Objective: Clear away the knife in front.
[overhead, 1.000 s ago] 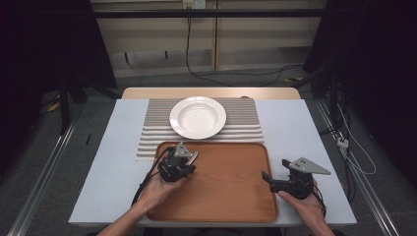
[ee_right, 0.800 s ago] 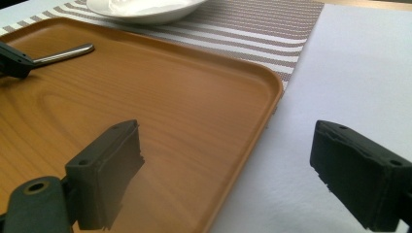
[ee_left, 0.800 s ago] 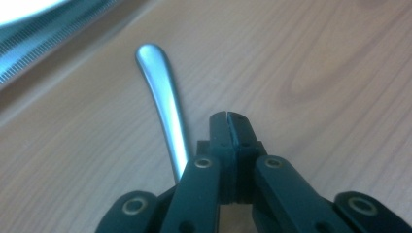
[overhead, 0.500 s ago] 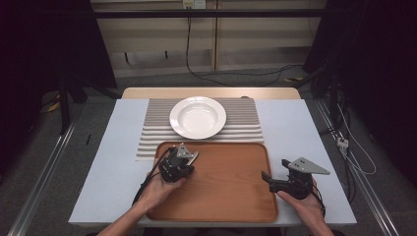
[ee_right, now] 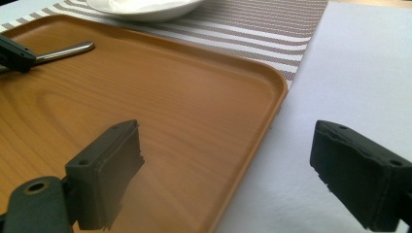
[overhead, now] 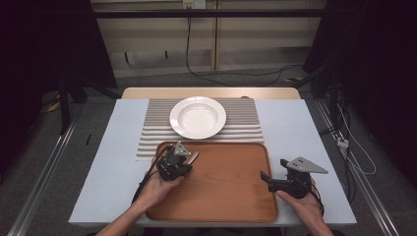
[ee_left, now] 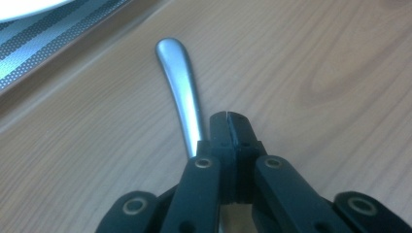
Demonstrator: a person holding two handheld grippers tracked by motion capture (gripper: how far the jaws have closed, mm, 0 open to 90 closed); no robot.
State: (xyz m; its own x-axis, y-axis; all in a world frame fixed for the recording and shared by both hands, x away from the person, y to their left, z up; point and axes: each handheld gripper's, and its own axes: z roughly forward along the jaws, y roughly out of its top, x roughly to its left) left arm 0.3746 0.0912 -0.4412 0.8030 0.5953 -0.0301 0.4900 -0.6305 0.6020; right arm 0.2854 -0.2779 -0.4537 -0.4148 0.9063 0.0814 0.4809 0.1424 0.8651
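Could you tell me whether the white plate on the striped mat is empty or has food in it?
Empty. In the high view the white plate shows a bare white bowl and rim, sitting on the striped mat beyond the wooden tray.

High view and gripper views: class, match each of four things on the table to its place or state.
1 white plate
2 metal cutlery handle
3 left gripper
4 right gripper

A jaws wide open
B lying on the wooden tray
C on the striped mat
D jaws shut

Pairs: 1-C, 2-B, 3-D, 4-A
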